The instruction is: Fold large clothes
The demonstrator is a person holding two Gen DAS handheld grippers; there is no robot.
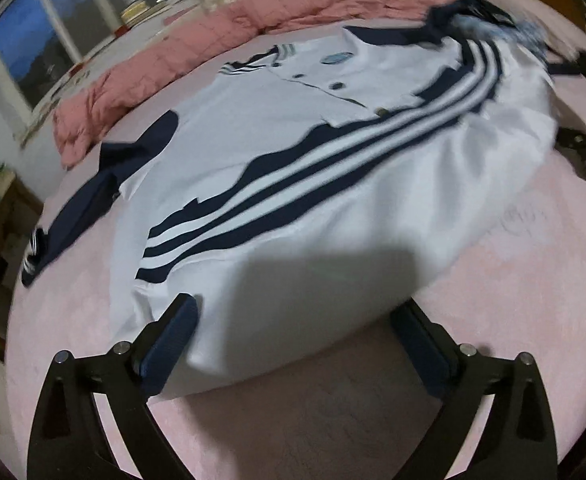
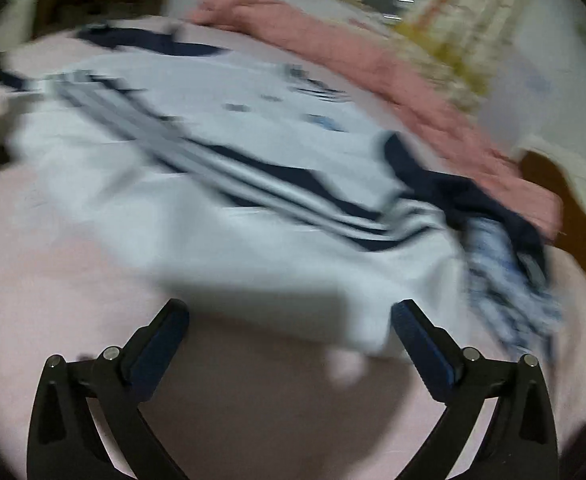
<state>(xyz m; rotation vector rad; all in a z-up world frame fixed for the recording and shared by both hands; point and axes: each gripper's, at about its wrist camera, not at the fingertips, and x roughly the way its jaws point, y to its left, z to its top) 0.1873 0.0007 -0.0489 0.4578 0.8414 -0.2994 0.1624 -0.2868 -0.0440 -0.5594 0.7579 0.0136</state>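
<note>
A large white jacket (image 1: 293, 208) with navy stripes and navy sleeves lies spread on a pink bed sheet (image 1: 513, 280). One striped sleeve (image 1: 333, 168) is folded across its front. My left gripper (image 1: 297, 316) is open, its fingers either side of the jacket's near hem, holding nothing. In the right wrist view the same jacket (image 2: 221, 216) lies blurred ahead. My right gripper (image 2: 289, 316) is open and empty, just short of the jacket's near edge. A navy sleeve (image 1: 93, 200) trails off to the left.
A crumpled pink quilt (image 1: 213, 44) lies along the far side of the bed, also in the right wrist view (image 2: 373, 64). A blue-white checked cloth (image 2: 505, 280) lies by the jacket's collar. A window (image 1: 29, 40) and wooden furniture (image 1: 5, 216) stand beyond the bed.
</note>
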